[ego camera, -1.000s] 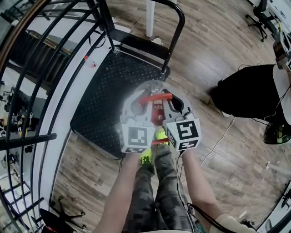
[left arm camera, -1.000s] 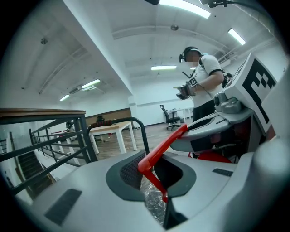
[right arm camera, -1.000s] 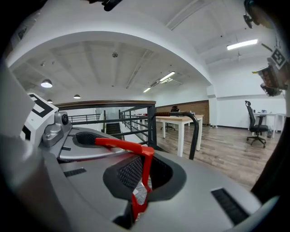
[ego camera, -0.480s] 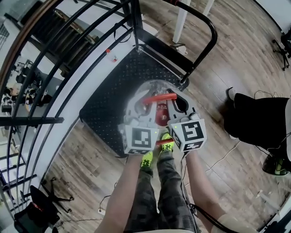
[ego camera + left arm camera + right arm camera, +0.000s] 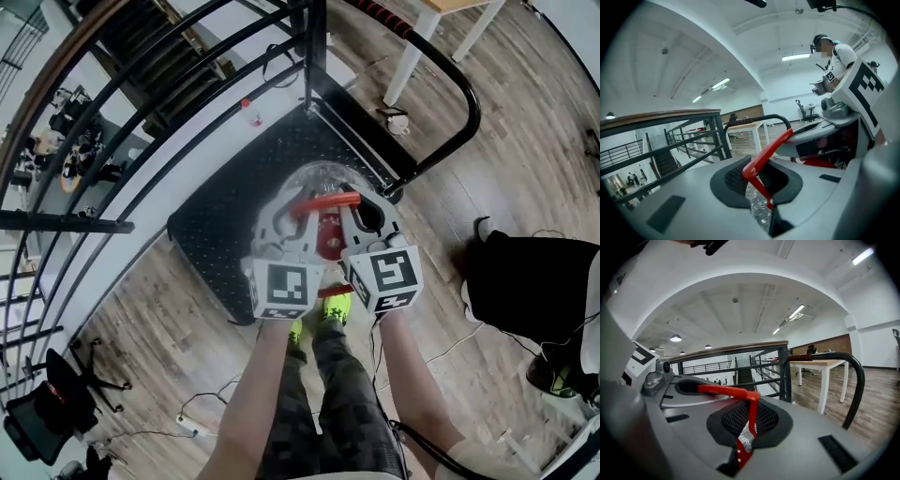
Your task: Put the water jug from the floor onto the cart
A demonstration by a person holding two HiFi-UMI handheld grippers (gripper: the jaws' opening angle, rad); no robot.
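Note:
The clear water jug [image 5: 317, 180] hangs by its red handle [image 5: 323, 200] over the near right part of the cart's black studded deck [image 5: 220, 220]. My left gripper [image 5: 279, 217] is shut on the left end of the handle and my right gripper [image 5: 364, 216] on the right end. In the left gripper view the red handle [image 5: 765, 155] runs between the grey jaws, with crinkled clear plastic [image 5: 758, 212] below it. In the right gripper view the handle [image 5: 749, 414] bends down through the dark pads. Most of the jug is hidden under the grippers.
The cart's black push bar [image 5: 466, 111] arches at the far right of the deck. A black stair railing [image 5: 141, 112] runs along the left. A white table leg [image 5: 403, 58] stands behind, a person in black [image 5: 534, 286] to the right, and cables [image 5: 202, 427] lie on the wood floor.
Both grippers have carried the jug further in over the cart deck, still shut on the handle. The view has swung, so the railing and push bar lie more to the right.

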